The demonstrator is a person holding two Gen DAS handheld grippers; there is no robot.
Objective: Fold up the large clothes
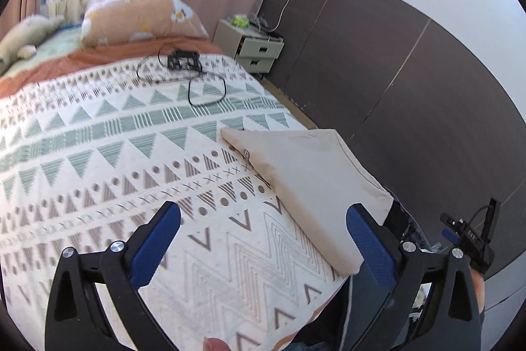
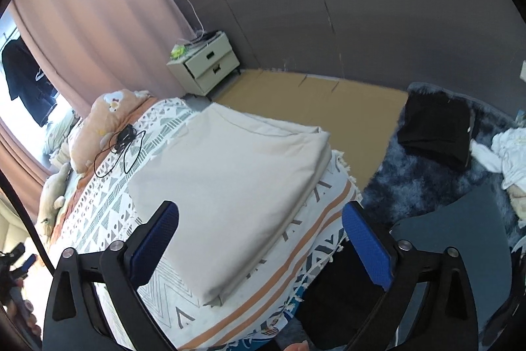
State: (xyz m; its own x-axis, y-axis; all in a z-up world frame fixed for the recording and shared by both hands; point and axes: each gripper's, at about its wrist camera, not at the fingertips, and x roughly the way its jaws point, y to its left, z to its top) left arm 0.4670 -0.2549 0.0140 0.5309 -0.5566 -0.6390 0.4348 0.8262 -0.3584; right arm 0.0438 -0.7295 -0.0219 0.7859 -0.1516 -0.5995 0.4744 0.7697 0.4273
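One folded cream garment on the patterned bedspread, at the near corner of the bed, flat, edges squared, several layers showing along its side. No print or label readable on it — only a small dark mark by its edge in the left wrist view, too small to make out.

Two hand-held grippers, both released. Left hand-held gripper with blue pads spread wide above the bedspread, nothing between them, the right pad just beside the garment's near edge. Right hand-held gripper likewise spread, hanging over the garment's near end, pads apart from the cloth. Faint white characters on the black body of the right hand-held gripper, seen at the right edge of the left wrist view — not legible.

One black cable looped on the bedspread beside a small black device. One peach pillow with a cartoon print, one plush toy at the head end. One bedside cabinet with two drawers. One black folded piece and one white heap on the dark shaggy rug.
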